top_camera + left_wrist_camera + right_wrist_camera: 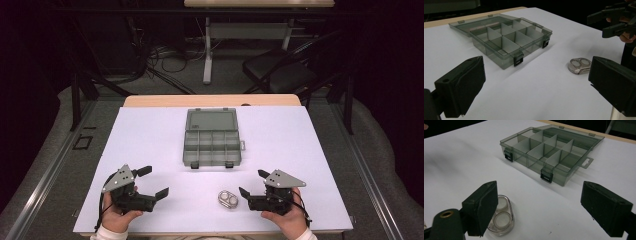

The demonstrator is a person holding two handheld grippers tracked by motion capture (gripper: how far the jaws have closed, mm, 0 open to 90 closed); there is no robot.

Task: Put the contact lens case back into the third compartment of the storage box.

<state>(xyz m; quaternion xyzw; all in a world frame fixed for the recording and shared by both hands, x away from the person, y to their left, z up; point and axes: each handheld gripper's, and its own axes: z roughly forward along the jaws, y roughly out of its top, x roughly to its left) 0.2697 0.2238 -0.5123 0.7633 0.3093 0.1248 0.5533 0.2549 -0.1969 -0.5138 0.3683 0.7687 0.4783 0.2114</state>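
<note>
A smoke-grey clear compartment box (212, 145) lies open at the table's middle, its lid folded back flat and its several cells bare (504, 40) (549, 152). A small clear case with two round wells (228, 199) rests near the front edge, just left of my right gripper (252, 182). In the right gripper view the case (501, 218) sits beside the left jaw, partly behind it, and my right gripper (544, 207) is open with nothing between the jaws. My left gripper (156, 181) stands open at the front left, apart from the case (579, 65); bare table shows between its jaws (536, 77).
A white sheet (150, 135) covers the wooden table (212, 100). Beyond the far edge are a black chair (280, 72), a desk frame (207, 55) and floor cables (165, 57). The right gripper (616, 21) shows at the upper right of the left gripper view.
</note>
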